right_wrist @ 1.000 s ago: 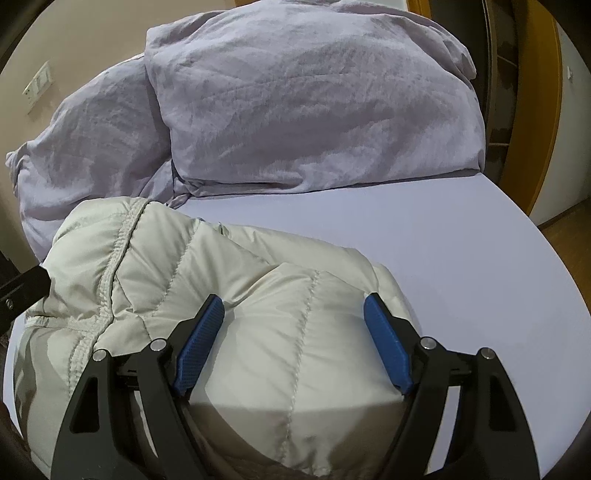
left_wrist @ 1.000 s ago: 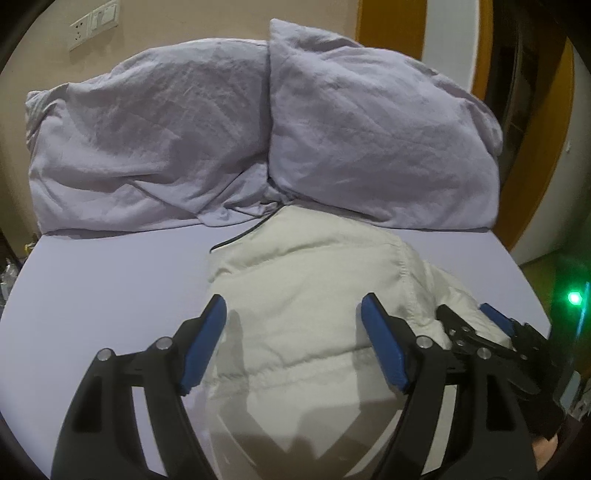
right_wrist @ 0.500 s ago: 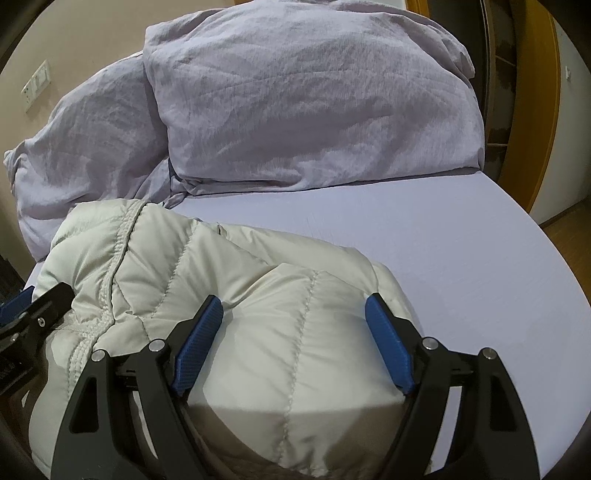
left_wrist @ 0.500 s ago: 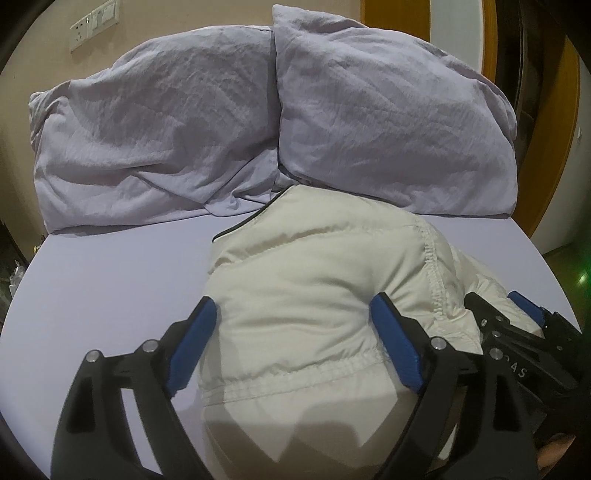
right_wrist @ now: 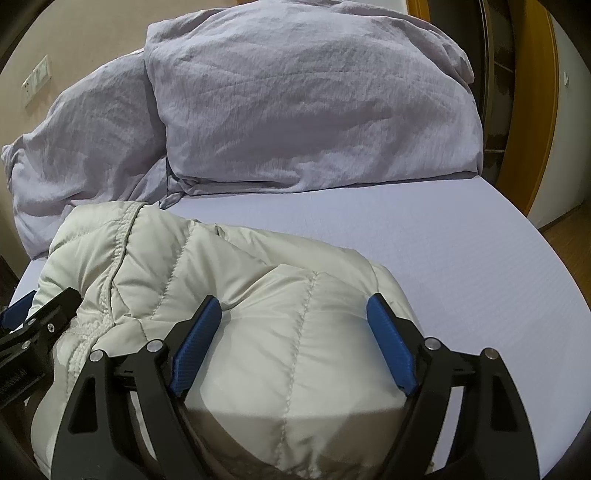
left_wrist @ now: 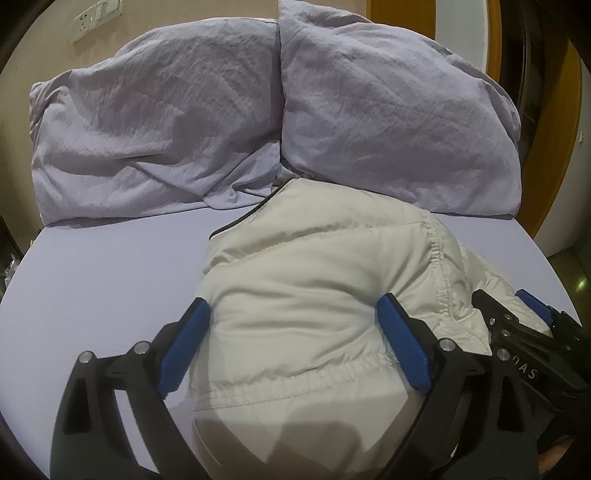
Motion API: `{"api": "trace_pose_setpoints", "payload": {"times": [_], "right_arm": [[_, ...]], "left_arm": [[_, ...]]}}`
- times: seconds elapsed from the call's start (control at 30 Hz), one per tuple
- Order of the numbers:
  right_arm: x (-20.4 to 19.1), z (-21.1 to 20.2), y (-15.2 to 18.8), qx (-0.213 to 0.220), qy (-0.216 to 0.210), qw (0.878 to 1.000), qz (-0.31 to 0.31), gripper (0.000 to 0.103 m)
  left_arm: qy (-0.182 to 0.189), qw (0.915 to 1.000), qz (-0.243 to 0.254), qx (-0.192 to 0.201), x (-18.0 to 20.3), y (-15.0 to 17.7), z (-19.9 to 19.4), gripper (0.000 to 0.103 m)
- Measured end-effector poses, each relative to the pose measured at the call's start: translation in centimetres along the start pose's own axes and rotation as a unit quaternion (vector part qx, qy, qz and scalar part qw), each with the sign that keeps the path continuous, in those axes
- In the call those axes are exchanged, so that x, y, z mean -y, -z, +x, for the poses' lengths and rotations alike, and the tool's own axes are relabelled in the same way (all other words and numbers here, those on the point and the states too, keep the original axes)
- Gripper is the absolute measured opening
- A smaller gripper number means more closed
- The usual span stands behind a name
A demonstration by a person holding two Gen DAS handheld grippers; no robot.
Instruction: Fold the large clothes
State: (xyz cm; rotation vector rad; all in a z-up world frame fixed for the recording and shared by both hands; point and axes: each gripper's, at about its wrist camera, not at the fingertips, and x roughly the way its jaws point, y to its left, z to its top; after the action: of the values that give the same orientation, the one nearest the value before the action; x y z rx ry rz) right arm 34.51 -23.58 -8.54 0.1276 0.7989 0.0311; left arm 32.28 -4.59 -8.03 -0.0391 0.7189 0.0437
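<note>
A cream quilted puffer jacket (left_wrist: 314, 280) lies bunched in a thick bundle on the lilac bed; it also shows in the right wrist view (right_wrist: 258, 295). My left gripper (left_wrist: 291, 332) is open, its blue pads straddling the left part of the bundle near an elastic hem. My right gripper (right_wrist: 295, 332) is open, its pads straddling the right part over a stitched seam. The right gripper shows at the lower right of the left wrist view (left_wrist: 524, 332), and the left gripper at the left edge of the right wrist view (right_wrist: 33, 325). Neither pinches the fabric.
Two crumpled lilac pillows (left_wrist: 155, 122) (left_wrist: 399, 114) lie against the wall behind the jacket. The bed sheet (right_wrist: 461, 258) stretches to the right. A wooden door frame (right_wrist: 543, 110) stands right of the bed. A wall socket (left_wrist: 96, 16) is at upper left.
Both grippers have moved slightly forward along the jacket toward the pillows. The two grippers stand closer together. Both stay open.
</note>
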Motion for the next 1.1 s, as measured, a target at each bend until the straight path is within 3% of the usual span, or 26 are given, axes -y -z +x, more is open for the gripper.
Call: {"api": "trace_pose_setpoints", "payload": {"times": [1.1], "right_arm": [[-0.14,0.16,0.11,0.006,0.008,1.000,-0.007,0.082]], "left_arm": [[0.004,1.0000,-0.005,-0.001,-0.11,0.33,0.87,0.095]]}}
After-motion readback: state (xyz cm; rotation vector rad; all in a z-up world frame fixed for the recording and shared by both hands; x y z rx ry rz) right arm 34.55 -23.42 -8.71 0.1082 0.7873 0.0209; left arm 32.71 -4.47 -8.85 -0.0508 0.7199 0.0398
